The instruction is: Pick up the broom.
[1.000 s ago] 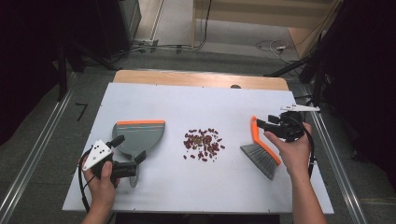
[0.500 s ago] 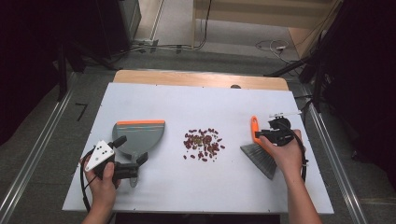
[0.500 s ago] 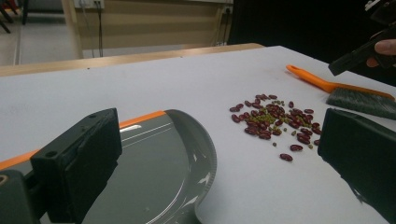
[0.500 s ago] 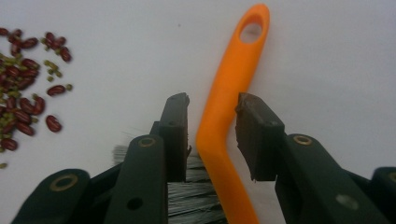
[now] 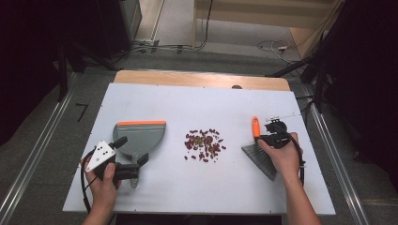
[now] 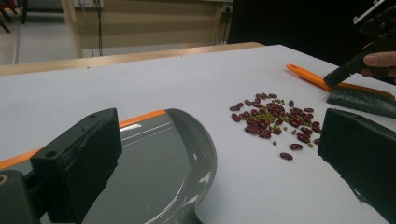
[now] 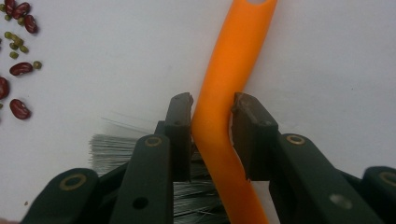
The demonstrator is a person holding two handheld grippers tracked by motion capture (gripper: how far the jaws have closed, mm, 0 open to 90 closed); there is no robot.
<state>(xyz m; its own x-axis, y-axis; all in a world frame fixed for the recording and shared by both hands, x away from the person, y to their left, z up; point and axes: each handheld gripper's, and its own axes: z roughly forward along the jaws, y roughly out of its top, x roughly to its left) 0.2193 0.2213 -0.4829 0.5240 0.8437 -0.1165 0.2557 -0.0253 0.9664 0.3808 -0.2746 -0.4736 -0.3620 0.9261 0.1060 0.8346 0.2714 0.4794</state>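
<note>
Table: white rectangular table (image 5: 187,101) with a wooden strip along its far edge, spanning the middle of the high view.
Beans: loose pile of dark red kidney beans mixed with small green beans (image 5: 204,144), lying at the centre of the table, between dustpan and brush and apart from both.
Dustpan: grey plastic dustpan with an orange front lip (image 5: 140,136), flat on the table at centre left of the high view; its lip faces the far edge.
Left gripper: black two-jaw gripper (image 5: 132,154) at lower left of the high view, held level over the dustpan's handle end. In the left gripper view its jaws stand wide apart, with the grey pan (image 6: 159,172) between and below them; pads press on nothing.
Brush: hand brush with a curved orange plastic handle and grey bristles (image 5: 259,154), lying on the table at centre right of the high view.
Right gripper: black two-jaw gripper (image 7: 212,109), its jaws just closed, pads clamped on either side of the orange handle (image 7: 224,93).
Right hand: person's hand (image 5: 281,157) wrapped round that gripper.
</note>
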